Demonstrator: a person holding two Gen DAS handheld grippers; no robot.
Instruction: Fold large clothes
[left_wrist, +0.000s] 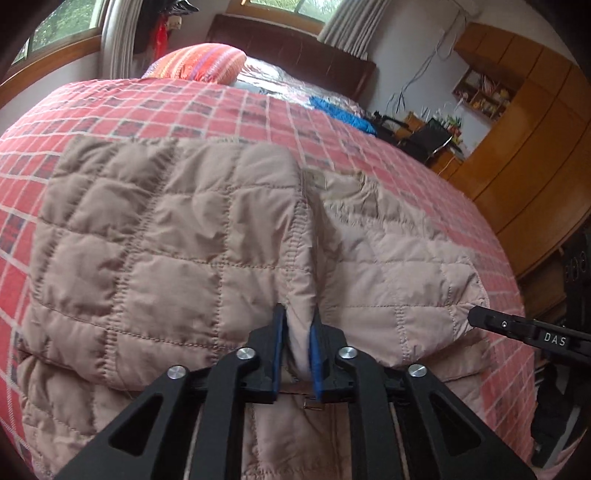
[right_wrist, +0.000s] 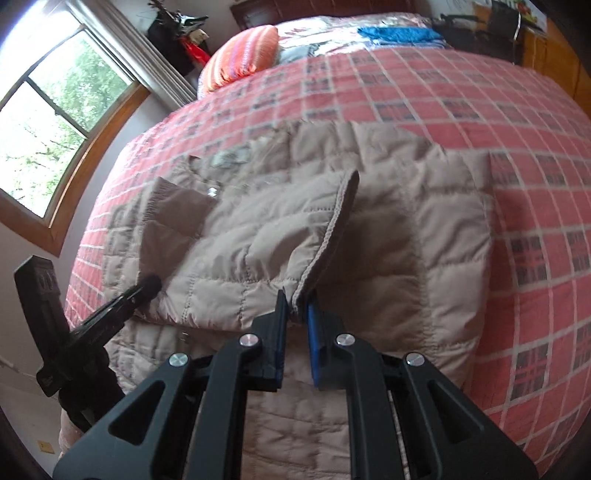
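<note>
So the bed (left_wrist: 110, 107) takes up most of both views, covered in a red checked blanket (right_wrist: 535, 184); lying on that is a big beige quilted jacket (left_wrist: 147, 229), spread across the near half of the bed and partly folded over on itself, one layer stacked on another; it reaches right up to both claws and carries on under them.

Left gripper (left_wrist: 298, 321) has its blue pads nearly closed, pinching a raised ridge of jacket fabric between them; in its view the right one pokes in from the right edge, its tip touching the jacket's edge. Right gripper (right_wrist: 296, 301) is nearly closed too, clamped on the stitched hem of a lifted flap that stands up off the layer below and throws a shadow on it; in that view the left one comes in from the lower left, its tip on the jacket's edge.

Room stuff: a striped orange pillow (left_wrist: 199, 61) at the head of the bed by a dark headboard (left_wrist: 295, 48); a folded blue cloth (right_wrist: 400, 35) further along; a wood-framed window (right_wrist: 55, 122) on the left; wooden cabinets (left_wrist: 524, 147) on the right.
</note>
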